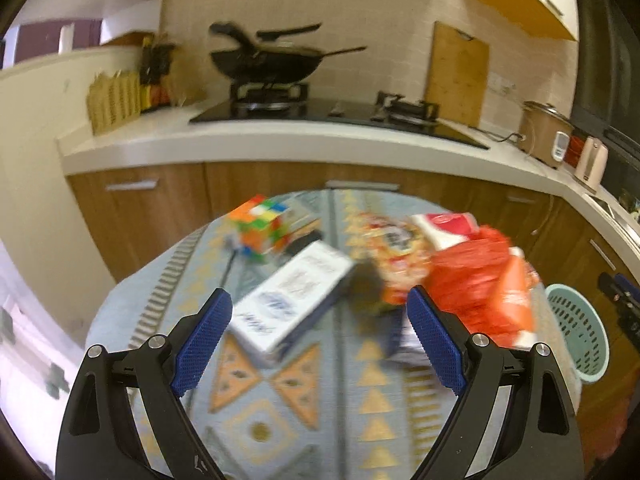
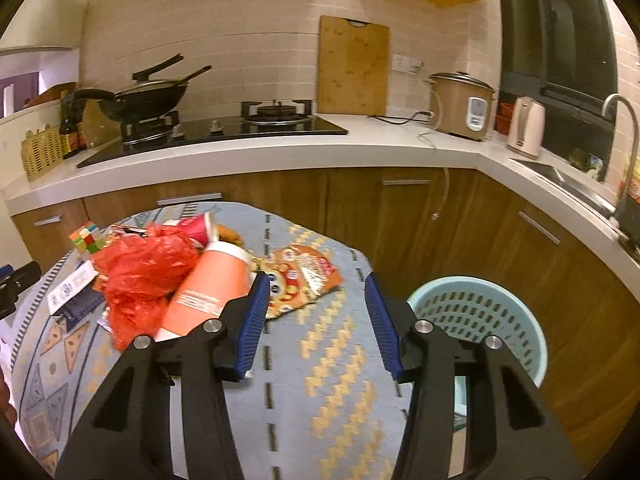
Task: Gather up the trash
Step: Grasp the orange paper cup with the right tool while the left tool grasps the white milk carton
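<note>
Trash lies on a patterned tablecloth (image 2: 320, 360). In the right wrist view a crumpled red plastic bag (image 2: 144, 272), an orange tube with a white cap (image 2: 212, 284) and a snack packet (image 2: 308, 276) lie ahead and to the left. My right gripper (image 2: 318, 316) is open with only cloth between its fingers. The tube lies just left of its left finger. A teal basket (image 2: 476, 320) stands on the floor to the right. In the blurred left wrist view my left gripper (image 1: 320, 320) is open above the cloth. A white and blue box (image 1: 292, 296) lies just ahead of it.
A Rubik's cube (image 1: 260, 228) and a red paper cup (image 1: 444, 228) sit at the table's far side. Beyond it runs a kitchen counter (image 2: 280, 156) with a wok (image 2: 152, 96), a rice cooker (image 2: 462, 106) and a kettle (image 2: 526, 128). Wooden cabinets (image 2: 400, 220) stand below.
</note>
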Motion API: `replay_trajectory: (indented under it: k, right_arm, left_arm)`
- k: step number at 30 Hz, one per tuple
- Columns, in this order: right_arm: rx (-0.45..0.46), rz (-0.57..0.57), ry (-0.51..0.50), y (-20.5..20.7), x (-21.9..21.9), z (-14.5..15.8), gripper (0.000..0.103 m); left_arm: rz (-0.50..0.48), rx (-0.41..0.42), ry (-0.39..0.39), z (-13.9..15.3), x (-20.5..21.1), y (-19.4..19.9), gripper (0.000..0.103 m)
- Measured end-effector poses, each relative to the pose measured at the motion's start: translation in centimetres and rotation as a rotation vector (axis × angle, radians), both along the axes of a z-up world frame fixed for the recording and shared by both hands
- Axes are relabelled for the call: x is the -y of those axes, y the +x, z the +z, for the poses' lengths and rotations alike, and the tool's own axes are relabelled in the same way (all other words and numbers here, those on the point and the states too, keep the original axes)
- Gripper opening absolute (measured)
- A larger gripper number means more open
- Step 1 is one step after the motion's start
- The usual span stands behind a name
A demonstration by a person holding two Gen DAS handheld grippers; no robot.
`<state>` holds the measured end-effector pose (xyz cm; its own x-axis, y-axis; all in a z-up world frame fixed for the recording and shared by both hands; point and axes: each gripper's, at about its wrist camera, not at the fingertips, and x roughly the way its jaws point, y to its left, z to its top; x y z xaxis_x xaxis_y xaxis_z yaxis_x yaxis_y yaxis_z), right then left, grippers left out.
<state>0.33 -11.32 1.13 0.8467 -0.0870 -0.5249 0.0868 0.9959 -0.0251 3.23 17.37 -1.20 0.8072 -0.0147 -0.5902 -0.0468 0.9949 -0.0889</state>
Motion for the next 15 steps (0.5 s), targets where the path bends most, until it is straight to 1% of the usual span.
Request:
replay_trajectory:
  k: [3,5,6,9,14,15]
  right_arm:
    - [-0.020,0.039,0.024,0.8,-0.9,-0.3,0.049]
    - [-0.044,0.070,0.063,1.6,-1.5,-0.7,0.058]
    - [-0.053,0.078,0.072,1.8,-1.6,-0.9,0.060]
    - [-0.091,0.100,0.089,2.8,-2.4,-1.8,0.062]
    - [-0.152,0.125,0.118,4.5,-3.5,-3.4,0.067]
    - [-0.168,0.128,0.125,4.9,-3.7,-3.8,0.067]
  left_arm:
    - [-0.042,-0.068,0.001,-1.3,-1.4,1.7,0.087]
    - [-0.054,-0.099,0.015,-2.3,-1.9,2.9,0.087]
    - [-0.061,-0.112,0.023,-2.7,-2.1,3.4,0.087]
    - [-0.073,-0.142,0.047,-3.8,-2.7,5.2,0.087]
    - [-0.159,-0.175,0.106,-5.6,-2.1,7.2,0.087]
    - [-0.170,-0.181,0.102,-5.9,-2.1,7.5,0.087]
